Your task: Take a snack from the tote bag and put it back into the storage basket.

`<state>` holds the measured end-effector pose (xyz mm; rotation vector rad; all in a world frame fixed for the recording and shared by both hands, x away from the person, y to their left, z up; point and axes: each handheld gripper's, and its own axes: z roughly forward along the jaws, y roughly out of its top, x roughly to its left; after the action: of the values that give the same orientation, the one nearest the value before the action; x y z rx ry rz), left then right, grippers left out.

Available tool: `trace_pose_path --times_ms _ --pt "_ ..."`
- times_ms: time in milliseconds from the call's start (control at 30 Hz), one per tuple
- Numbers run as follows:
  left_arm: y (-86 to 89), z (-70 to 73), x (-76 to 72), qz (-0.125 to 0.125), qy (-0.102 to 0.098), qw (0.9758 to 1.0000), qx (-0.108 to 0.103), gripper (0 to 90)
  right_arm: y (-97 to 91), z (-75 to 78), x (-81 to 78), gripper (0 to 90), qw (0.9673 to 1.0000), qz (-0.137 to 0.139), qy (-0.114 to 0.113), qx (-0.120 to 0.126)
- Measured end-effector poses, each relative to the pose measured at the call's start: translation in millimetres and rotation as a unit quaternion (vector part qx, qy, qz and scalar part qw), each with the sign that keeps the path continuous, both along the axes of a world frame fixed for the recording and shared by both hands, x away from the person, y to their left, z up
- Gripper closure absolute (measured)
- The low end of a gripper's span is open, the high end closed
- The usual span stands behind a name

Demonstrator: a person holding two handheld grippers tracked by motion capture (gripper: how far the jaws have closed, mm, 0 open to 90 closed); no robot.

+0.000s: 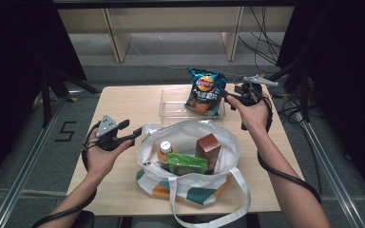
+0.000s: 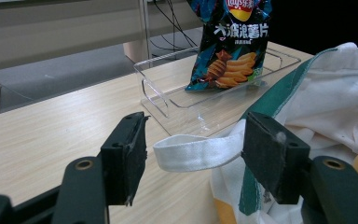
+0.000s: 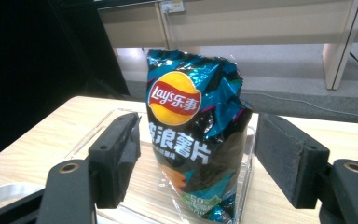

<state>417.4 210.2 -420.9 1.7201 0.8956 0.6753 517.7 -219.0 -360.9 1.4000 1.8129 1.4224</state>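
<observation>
The chip bag [image 1: 204,91] stands upright in the clear tray [image 1: 170,108] at the far side of the table [image 1: 123,102], where things unpacked from the tote bag [image 1: 190,142] seem to be gathered. The right gripper [image 1: 229,97] sits just beside it with jaws apart on either side and not pressing it. The left gripper [image 1: 128,132], jaws wide and empty, waits at the tote's rim by its handle [image 2: 196,151], probably to steady it.

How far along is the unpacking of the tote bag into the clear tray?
Looks done: the chip bag stands in the clear tray.

In hand: the right gripper has open jaws on either side of the chip bag, not pressing it. The left gripper hovers open by the tote bag strap.

Left: the bottle, brown box and green packet sit in the tote bag.
</observation>
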Motion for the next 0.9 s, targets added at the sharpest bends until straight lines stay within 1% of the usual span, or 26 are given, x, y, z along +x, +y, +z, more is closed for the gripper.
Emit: trace_pose_path --times_ms 33,67,100,133,167,200,233,267,300,333,367,433,467,500,533,567,600,633,667,700,733,767,800,833,867,900 --pt "-0.3 0.1 0.1 0.0 0.0 1.0 0.0 38.7 -0.5 -0.3 0.7 31.7 0.9999 0.005 -0.012 0.0" --pt "-0.6 0.1 0.2 0.0 0.0 1.0 0.0 38.8 -2.1 1.2 0.6 31.8 0.9998 0.01 -0.017 -0.011" --pt "-0.5 0.0 0.7 -0.005 -0.003 1.0 0.002 39.2 -0.1 1.9 -1.5 31.9 0.9999 0.007 -0.015 0.002" --pt "-0.8 0.0 0.4 -0.004 -0.002 1.0 0.004 39.6 -1.2 3.4 -2.2 32.3 0.9998 0.012 -0.012 -0.005" --pt "-0.9 -0.1 0.3 -0.004 -0.001 1.0 0.004 39.8 -0.1 3.6 -3.6 33.0 0.9999 0.012 -0.011 0.0" --pt "-1.0 -0.1 0.2 -0.004 -0.001 1.0 0.005 39.7 -0.8 3.5 -4.2 33.6 0.9997 0.016 -0.015 -0.007" --pt "-0.6 0.1 0.4 -0.005 -0.003 0.9999 0.008 39.7 -0.6 3.7 -5.1 33.6 0.9997 0.019 -0.015 -0.005" --pt "-0.8 0.0 0.3 -0.005 -0.002 1.0 0.006 39.7 -1.0 3.7 -5.5 33.6 0.9996 0.021 -0.017 -0.007" --pt "-0.7 0.0 1.0 -0.008 -0.007 0.9999 0.004 39.6 -0.9 4.7 -7.7 33.6 0.9998 0.019 -0.01 -0.006" --pt "-1.0 0.3 -0.1 -0.003 -0.003 1.0 0.001 39.6 -1.0 5.4 -9.5 33.6 0.9998 0.017 -0.009 -0.003" --pt "-0.9 0.7 -0.3 -0.002 -0.003 1.0 0.0 39.5 -3.0 5.5 -9.0 33.6 0.9995 0.022 -0.022 -0.008" --pt "-0.8 0.8 -0.3 -0.001 -0.004 1.0 -0.002 39.4 -3.4 7.5 -13.0 33.4 0.9998 0.017 -0.012 -0.003" --pt "-0.7 0.8 -0.2 -0.002 -0.004 1.0 -0.001 39.4 -4.9 7.3 -12.8 33.4 0.9995 0.021 -0.019 -0.011" --pt "-1.0 0.7 -0.6 0.0 -0.002 1.0 -0.005 39.4 -4.3 7.7 -14.8 33.3 0.9997 0.019 -0.014 -0.008" --pt "-0.5 1.2 -0.7 0.0 -0.003 1.0 -0.004 39.4 -4.4 7.5 -15.8 33.2 0.9996 0.023 -0.016 -0.005" --pt "-0.1 1.4 0.2 -0.004 -0.008 0.9999 -0.005 39.3 -5.6 6.9 -16.3 33.1 0.9992 0.029 -0.025 -0.01" --pt "0.2 2.3 -0.5 0.0 -0.005 1.0 -0.004 39.3 -4.2 8.8 -20.5 33.1 0.9996 0.026 -0.011 0.0" --pt "0.1 2.6 -0.2 0.001 -0.005 1.0 -0.008 39.1 -5.8 8.5 -21.4 32.9 0.9991 0.031 -0.025 -0.012" --pt "0.7 3.1 0.6 0.001 -0.007 1.0 -0.006 39.0 -4.7 9.1 -24.4 32.8 0.9993 0.032 -0.018 -0.003" --pt "1.1 3.3 1.2 0.0 -0.009 1.0 -0.003 38.9 -4.7 8.9 -26.5 32.7 0.999 0.037 -0.024 -0.007" --pt "0.5 3.0 1.0 0.003 -0.005 0.9999 -0.008 38.9 -3.3 9.2 -28.8 32.8 0.9992 0.035 -0.02 -0.002" --pt "0.3 2.8 1.3 0.001 -0.006 1.0 -0.008 38.9 -4.4 9.2 -29.3 32.9 0.9986 0.043 -0.026 -0.014" --pt "0.0 2.7 1.3 0.001 -0.005 1.0 -0.008 38.9 -2.5 10.4 -32.8 33.1 0.9989 0.043 -0.018 -0.005" --pt "-0.3 2.6 1.4 0.001 -0.005 0.9999 -0.009 38.9 -3.1 10.2 -33.8 33.3 0.9982 0.051 -0.028 -0.011" --pt "-0.3 2.7 1.9 -0.001 -0.008 0.9999 -0.006 38.8 -1.4 10.6 -36.8 33.6 0.9987 0.046 -0.021 -0.003" --pt "-0.8 2.5 1.7 -0.001 -0.006 0.9999 -0.008 38.8 -2.0 10.3 -37.9 34.0 0.9982 0.052 -0.027 -0.007"
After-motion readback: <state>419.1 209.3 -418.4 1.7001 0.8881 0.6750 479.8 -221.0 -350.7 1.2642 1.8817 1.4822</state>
